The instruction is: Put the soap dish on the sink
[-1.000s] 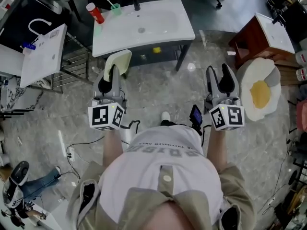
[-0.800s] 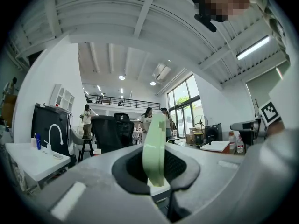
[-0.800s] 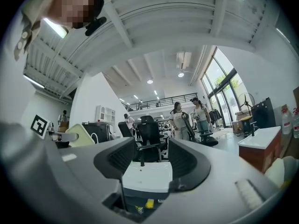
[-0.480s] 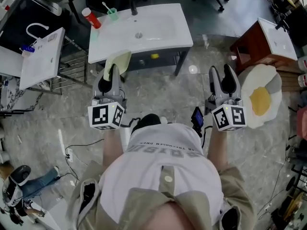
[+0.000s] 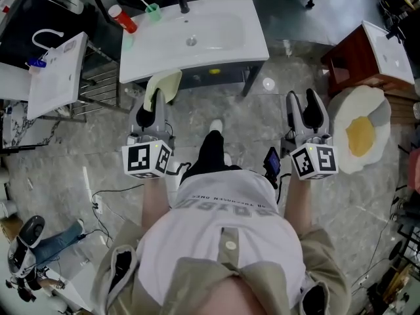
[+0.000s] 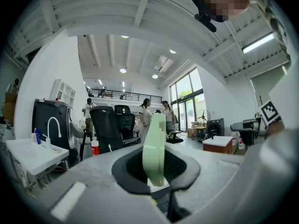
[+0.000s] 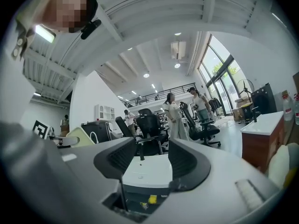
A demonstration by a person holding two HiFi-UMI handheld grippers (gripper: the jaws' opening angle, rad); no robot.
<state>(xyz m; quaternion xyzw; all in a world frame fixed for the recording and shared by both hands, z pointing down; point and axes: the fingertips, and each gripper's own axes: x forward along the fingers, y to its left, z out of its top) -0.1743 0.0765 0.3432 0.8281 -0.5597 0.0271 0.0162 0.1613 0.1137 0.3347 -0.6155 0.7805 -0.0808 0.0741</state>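
Closer now, the white sink [image 5: 157, 58] lies just ahead of the left gripper [image 5: 153, 100], clamped on the upright soap dish [image 5: 164, 83]; right gripper [image 5: 306, 107] jaws stand apart, empty

I see the white sink [image 5: 147, 61] ahead, with a red bottle [image 5: 123, 18] and a green cup [image 5: 153, 10] at its far left corner. A fried-egg rug [image 5: 359, 133] lies on the marbled floor [image 5: 216, 104].

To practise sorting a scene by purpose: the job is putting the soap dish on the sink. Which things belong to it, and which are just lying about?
Job: soap dish, sink, left gripper.
Lying about: red bottle, green cup, egg cushion, cabinet.
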